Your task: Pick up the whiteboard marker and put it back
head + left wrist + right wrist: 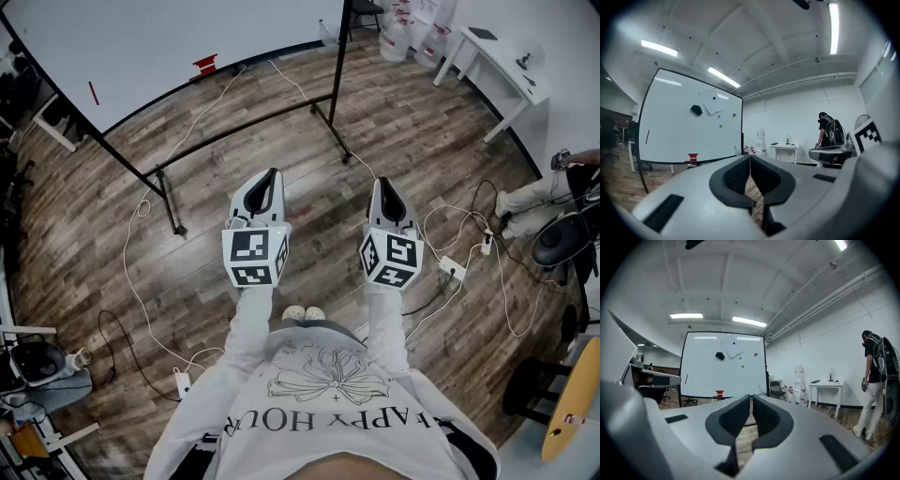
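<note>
Out on the whiteboard (pixel 187 28), near its left edge, the red whiteboard marker (pixel 93 92) sits, well apart from the left gripper (pixel 274 172) and right gripper (pixel 384 181). Both hover level, jaws pressed together, empty.

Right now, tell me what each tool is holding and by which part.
Nothing is held. The left tool and the right tool both have their jaws closed together, with nothing between them.
</note>
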`<state>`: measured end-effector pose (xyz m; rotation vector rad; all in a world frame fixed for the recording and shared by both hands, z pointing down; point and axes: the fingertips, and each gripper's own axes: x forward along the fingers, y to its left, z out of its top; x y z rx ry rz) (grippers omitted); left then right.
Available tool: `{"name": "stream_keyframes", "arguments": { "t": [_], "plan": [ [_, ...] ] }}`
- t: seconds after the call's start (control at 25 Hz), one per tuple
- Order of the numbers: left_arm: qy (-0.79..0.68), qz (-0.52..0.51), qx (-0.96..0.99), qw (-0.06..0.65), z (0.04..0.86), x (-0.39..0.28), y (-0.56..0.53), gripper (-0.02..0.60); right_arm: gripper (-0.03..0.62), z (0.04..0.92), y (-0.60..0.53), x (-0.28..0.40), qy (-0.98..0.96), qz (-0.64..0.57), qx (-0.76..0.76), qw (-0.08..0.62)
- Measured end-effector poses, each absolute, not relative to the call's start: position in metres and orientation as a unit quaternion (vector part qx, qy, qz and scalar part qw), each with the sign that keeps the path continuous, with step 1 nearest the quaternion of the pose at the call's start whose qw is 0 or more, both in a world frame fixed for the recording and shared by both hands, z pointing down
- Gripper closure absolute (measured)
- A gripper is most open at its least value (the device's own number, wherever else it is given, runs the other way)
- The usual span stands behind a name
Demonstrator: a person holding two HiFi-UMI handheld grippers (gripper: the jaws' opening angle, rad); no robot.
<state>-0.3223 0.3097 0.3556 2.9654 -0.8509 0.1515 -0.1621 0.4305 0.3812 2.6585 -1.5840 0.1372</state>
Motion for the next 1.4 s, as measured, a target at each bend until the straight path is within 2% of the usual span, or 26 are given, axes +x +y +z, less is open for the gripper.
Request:
{"name": "stream_keyframes", "arguments": {
  "t": [0.48, 1.4],
  "plan": [
    [-0.276, 0.05, 0.959, 0.025, 0.355, -0.326, 0.312, 0.574, 0.574, 0.38, 0.434, -0.164, -0.51, 0.045, 0.859, 0.02],
    [-0.301, 0.063, 0.951, 0.031, 0.38, -0.292, 0.306, 0.574, 0.572, 0.4, 0.417, -0.131, -0.538, 0.042, 0.842, 0.021]
  ]
}}
